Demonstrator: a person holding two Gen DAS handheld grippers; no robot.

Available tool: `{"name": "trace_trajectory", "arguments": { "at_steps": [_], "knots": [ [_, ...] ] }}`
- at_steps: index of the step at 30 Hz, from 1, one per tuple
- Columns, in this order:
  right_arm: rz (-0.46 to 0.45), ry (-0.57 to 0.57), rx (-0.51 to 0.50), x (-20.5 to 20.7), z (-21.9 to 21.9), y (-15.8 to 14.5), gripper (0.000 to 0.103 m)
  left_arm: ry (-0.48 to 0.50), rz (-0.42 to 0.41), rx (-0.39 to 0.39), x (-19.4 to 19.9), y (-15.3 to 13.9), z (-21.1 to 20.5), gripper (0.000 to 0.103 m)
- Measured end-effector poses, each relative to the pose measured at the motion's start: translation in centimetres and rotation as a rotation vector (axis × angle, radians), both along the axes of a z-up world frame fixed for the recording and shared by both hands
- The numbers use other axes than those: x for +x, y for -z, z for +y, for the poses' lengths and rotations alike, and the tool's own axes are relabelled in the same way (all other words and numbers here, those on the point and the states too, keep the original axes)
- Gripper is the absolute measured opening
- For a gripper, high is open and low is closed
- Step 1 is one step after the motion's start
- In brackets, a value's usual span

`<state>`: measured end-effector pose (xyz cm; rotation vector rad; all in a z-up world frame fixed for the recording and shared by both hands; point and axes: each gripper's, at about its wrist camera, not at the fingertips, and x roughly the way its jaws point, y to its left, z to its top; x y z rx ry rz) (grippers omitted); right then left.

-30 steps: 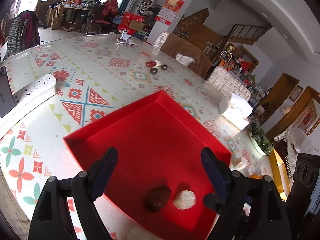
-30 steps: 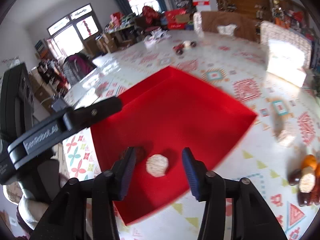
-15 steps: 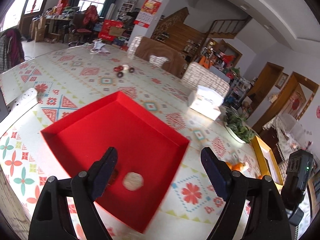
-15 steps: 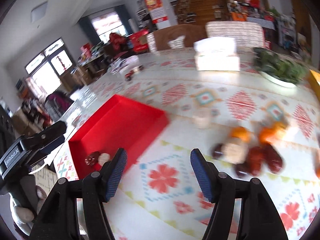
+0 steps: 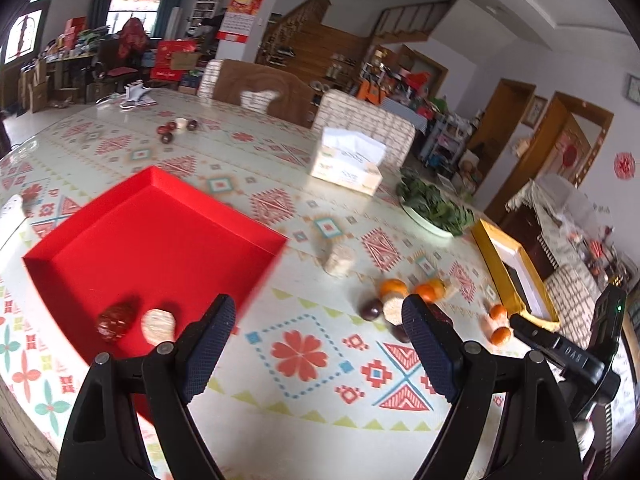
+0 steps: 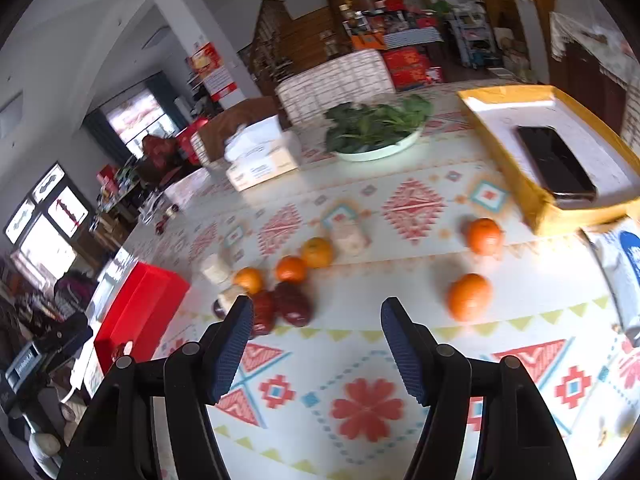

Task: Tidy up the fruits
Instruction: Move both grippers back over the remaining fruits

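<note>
The loose fruits [image 6: 280, 280], oranges and dark red ones, lie huddled touching on the desk [image 6: 360, 360] at ten o'clock of the spread, empty right claw [image 6: 316, 344], so a pinch could nudge neighbours rolling over the slick patterned cover. The left claw [image 5: 316, 344], also spread and empty, hangs beside the red tray [image 5: 152, 240], which holds two pieces. Beyond is a cluttered living room with a staircase.

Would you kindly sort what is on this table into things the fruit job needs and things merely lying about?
For the job: red tray; dark red fruit and pale round piece inside it; oranges; dark red fruits.

Lying about: tissue box; bowl of greens; phone in yellow box.
</note>
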<state>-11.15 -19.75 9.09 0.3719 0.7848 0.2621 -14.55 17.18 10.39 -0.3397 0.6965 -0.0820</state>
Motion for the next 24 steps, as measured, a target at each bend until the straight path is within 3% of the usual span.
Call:
{"name": "trace_trajectory", "arguments": {
  "at_steps": [8,24],
  "knots": [
    [0.016,0.085,0.023,0.2,-4.7,1.0,0.071,0.042,0.051,0.013,2.0,1.5,-2.3,0.085],
    [0.042,0.068,0.059,2.1,-5.4,2.9,0.071,0.055,0.124,0.001,4.6,4.1,-2.8,0.085]
  ]
}}
